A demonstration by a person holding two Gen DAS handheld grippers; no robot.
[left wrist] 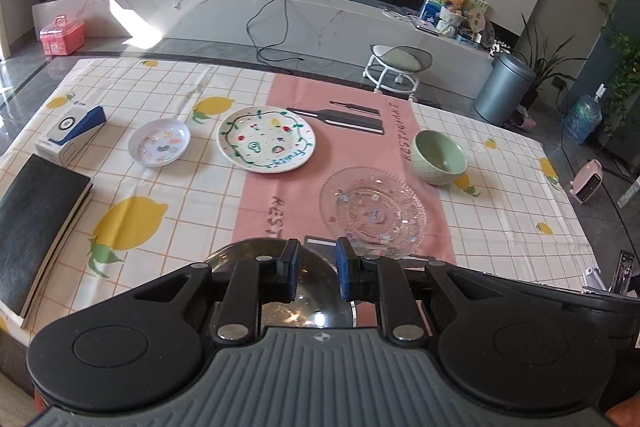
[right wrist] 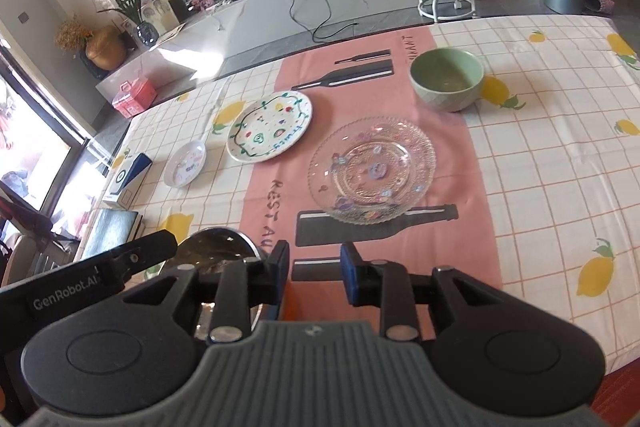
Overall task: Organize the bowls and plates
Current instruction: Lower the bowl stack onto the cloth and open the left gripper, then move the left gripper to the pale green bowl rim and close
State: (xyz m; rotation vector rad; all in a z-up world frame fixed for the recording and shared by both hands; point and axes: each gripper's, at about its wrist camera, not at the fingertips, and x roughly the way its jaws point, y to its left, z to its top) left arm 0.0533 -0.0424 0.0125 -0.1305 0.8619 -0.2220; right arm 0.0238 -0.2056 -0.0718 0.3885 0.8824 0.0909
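Observation:
A clear glass plate [left wrist: 373, 213] [right wrist: 372, 171] lies on the pink runner near the front. A green bowl [left wrist: 440, 157] [right wrist: 447, 79] stands behind it to the right. A white painted plate [left wrist: 266, 139] [right wrist: 269, 126] and a small white sticker dish [left wrist: 159, 142] [right wrist: 185, 163] lie to the left. A steel bowl [left wrist: 248, 259] [right wrist: 218, 247] sits at the front edge. My left gripper [left wrist: 313, 269] is open and empty above the steel bowl. My right gripper [right wrist: 314, 273] is open and empty, in front of the glass plate.
A black notebook [left wrist: 36, 227] and a blue-white box [left wrist: 70, 135] lie at the table's left side. The left gripper's body [right wrist: 92, 275] shows at the left of the right wrist view. A stool [left wrist: 396, 65] and grey bin [left wrist: 504, 87] stand beyond the table.

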